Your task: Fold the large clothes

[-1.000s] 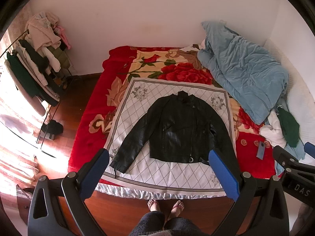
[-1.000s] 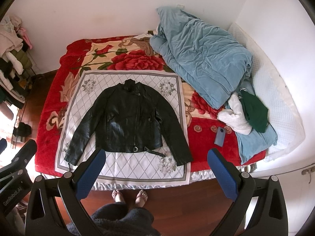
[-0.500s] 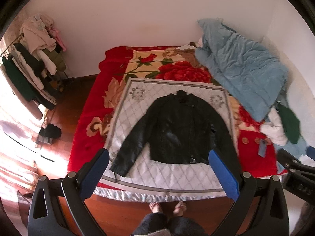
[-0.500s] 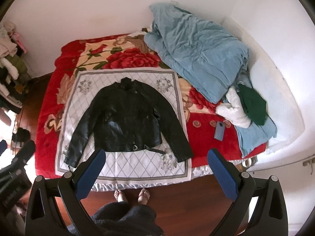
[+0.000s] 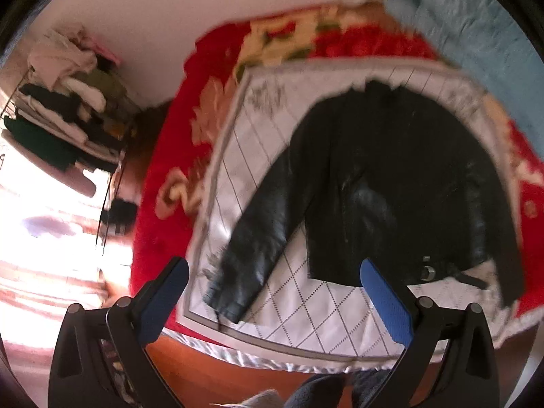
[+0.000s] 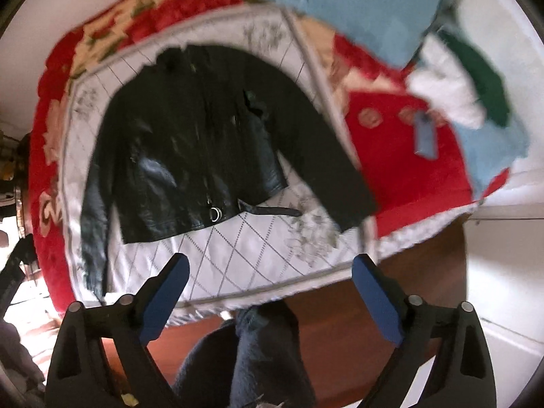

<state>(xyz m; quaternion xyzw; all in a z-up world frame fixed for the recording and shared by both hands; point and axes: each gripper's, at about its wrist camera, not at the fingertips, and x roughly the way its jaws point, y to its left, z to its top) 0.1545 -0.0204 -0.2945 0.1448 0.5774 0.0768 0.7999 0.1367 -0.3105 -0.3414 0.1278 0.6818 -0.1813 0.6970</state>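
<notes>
**Both grippers open above the jacket**

Left gripper (image 5: pixel 273 294) and right gripper (image 6: pixel 270 289) both hang over the near edge of the bed with their blue pads spread wide and nothing between them. I see the black leather jacket (image 5: pixel 391 183) lying flat and face up on the white quilted cloth (image 5: pixel 326 309), sleeves angled outward, collar toward the wall, a metal ring at its hem. One cuff lies near the left gripper's inner pad in its view; the other sleeve (image 6: pixel 326 170) runs toward the cloth's right border.

Under the cloth lies a red floral blanket (image 6: pixel 408 156). A pale blue quilt (image 6: pixel 357 6) is heaped at the far right, with white and green garments (image 6: pixel 469 78) beside it and a small blue-grey flat object (image 6: pixel 425 134) on the red. A rack of hanging clothes (image 5: pixel 64 112) stands to the left, by glaring light.

Both views are motion-blurred, so I cannot read zips or stitching. The quilt is cut off by the frame edge.
</notes>
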